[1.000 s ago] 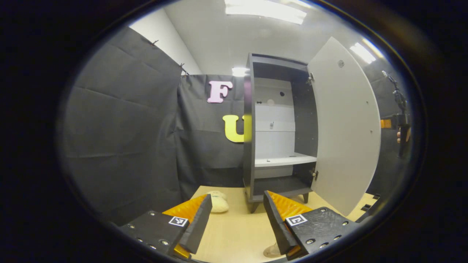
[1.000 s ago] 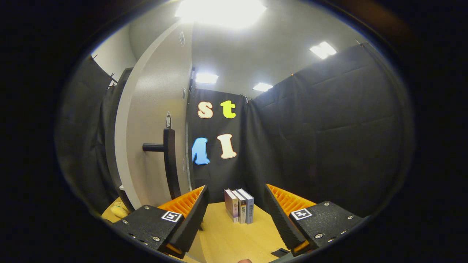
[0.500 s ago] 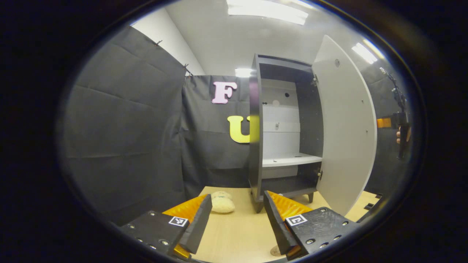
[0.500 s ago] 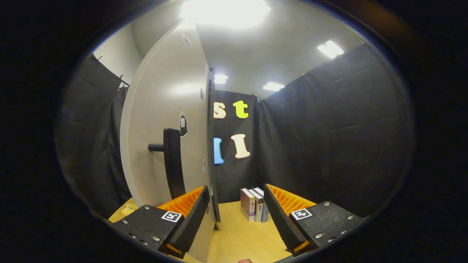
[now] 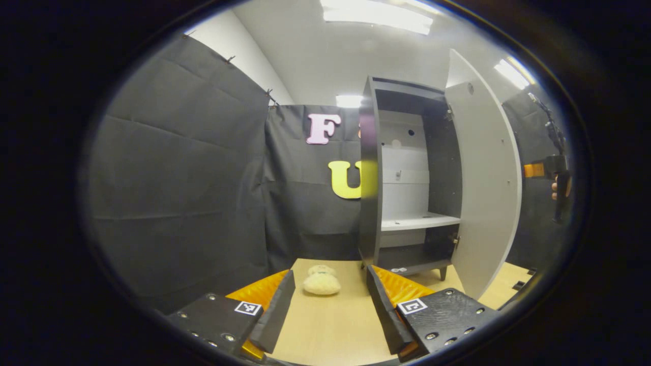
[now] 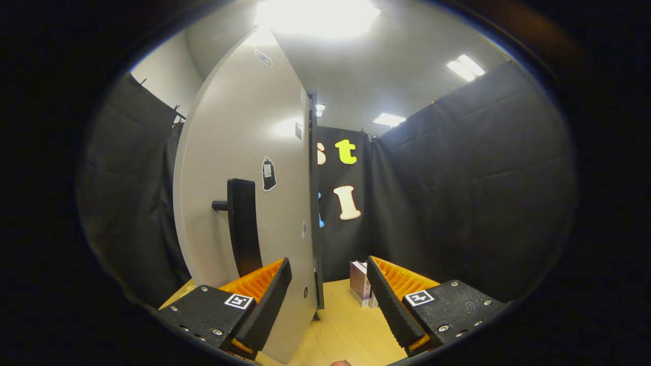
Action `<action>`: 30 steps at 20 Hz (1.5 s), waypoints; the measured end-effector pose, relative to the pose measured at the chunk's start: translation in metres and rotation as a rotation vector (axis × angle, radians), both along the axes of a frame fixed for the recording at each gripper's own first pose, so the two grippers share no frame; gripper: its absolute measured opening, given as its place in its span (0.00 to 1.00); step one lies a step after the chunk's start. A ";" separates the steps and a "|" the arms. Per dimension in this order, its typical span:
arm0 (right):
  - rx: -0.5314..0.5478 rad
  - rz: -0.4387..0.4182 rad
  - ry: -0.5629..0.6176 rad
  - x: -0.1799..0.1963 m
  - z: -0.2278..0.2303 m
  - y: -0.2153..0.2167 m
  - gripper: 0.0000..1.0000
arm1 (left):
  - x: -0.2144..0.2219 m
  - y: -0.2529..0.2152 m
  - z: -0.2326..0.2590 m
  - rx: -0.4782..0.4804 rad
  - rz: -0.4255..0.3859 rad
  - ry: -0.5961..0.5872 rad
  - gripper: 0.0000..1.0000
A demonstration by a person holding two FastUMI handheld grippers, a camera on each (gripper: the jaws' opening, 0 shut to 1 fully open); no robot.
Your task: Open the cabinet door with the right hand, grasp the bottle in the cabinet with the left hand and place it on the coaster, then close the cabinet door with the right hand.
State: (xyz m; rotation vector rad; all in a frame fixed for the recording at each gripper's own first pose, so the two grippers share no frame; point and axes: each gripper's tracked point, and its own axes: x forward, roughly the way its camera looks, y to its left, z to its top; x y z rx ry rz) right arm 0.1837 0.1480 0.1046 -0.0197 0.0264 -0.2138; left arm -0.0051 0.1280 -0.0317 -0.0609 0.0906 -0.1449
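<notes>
A dark cabinet (image 5: 370,173) stands on the wooden table with its pale door (image 5: 485,178) swung open to the right. Its white shelf (image 5: 419,222) looks bare. My left gripper (image 5: 330,310) hovers open above the table, well in front of the cabinet, nothing between its fingers. In the right gripper view the door's outer face (image 6: 244,152) rises close at the left, with a black handle (image 6: 243,229) just above my left finger (image 6: 264,300). My right gripper (image 6: 328,300) is open, and the door's lower edge reaches into its gap. Contact with the door I cannot tell.
A cream plush toy (image 5: 321,281) lies on the table (image 5: 330,330) left of the cabinet's foot. Books (image 6: 361,287) stand at the back, partly behind the door and my right finger. A hand with the other gripper (image 5: 557,175) shows beyond the door. Black cloth walls close in all around.
The door has swung toward the cabinet: its inner face looks narrower, its outer face wider, and it now covers most of the books. The left view has shifted left and away from the table's near part.
</notes>
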 end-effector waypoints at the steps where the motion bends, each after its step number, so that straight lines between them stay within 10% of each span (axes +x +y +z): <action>1: 0.000 0.007 0.001 0.001 0.000 0.004 0.93 | -0.001 0.004 0.001 0.001 0.005 -0.002 0.81; 30: -0.003 0.218 0.055 0.059 -0.024 0.122 0.94 | 0.007 0.079 -0.008 0.013 0.134 0.021 0.81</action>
